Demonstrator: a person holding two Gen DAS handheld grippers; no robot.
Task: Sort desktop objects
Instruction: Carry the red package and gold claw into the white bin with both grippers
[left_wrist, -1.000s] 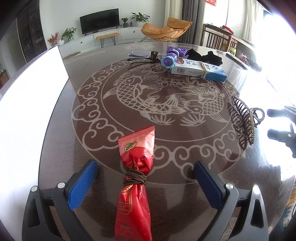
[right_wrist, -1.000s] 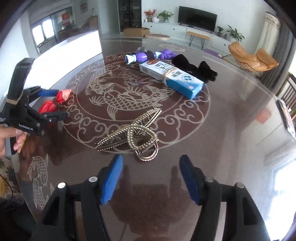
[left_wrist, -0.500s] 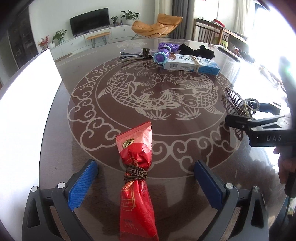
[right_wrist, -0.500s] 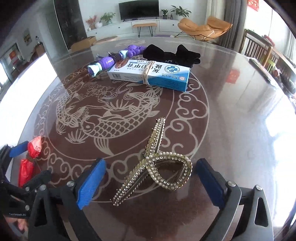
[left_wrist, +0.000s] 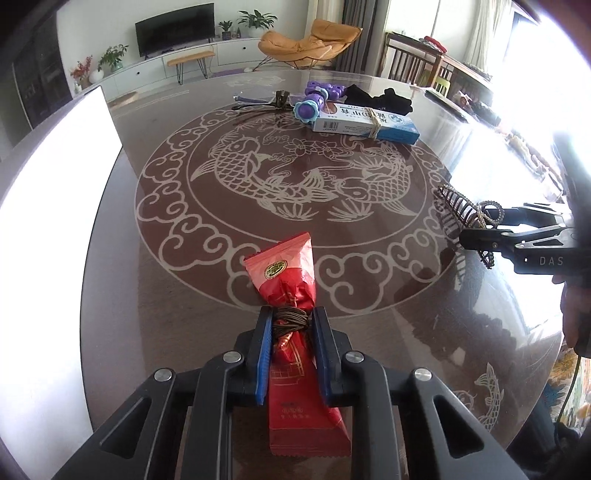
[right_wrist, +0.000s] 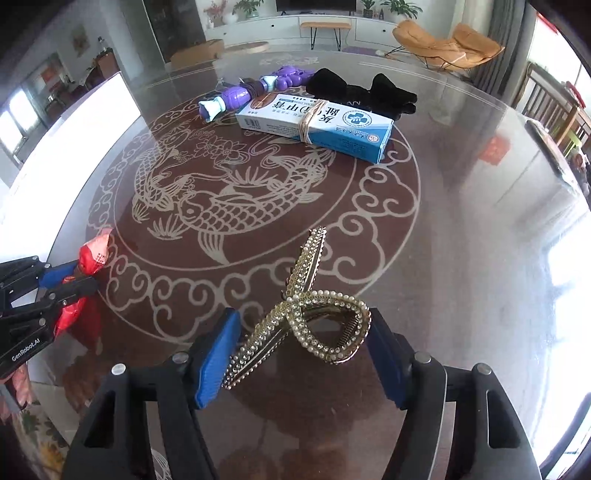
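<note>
Where the glossy round worktop (left_wrist: 369, 295) with its carp pattern fills a living room, one red packet (left_wrist: 291, 295), one hair claw (right_wrist: 314, 325), one blue box (right_wrist: 317, 122) lie. Left gripper (left_wrist: 291, 321) jaws clamp the packet's tied waist; right gripper (right_wrist: 303, 354) jaws stand apart, flanking the claw.

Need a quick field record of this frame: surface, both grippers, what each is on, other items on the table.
surface: round glass-topped table with fish motif
left gripper: shut on red packet, clamped at its cord-wrapped waist
right gripper: open, pads either side of pearl hair claw, no firm contact visible
far side: blue-and-white box bound with a band, purple toy, black cloth item
lifted: cannot tell for either item
</note>
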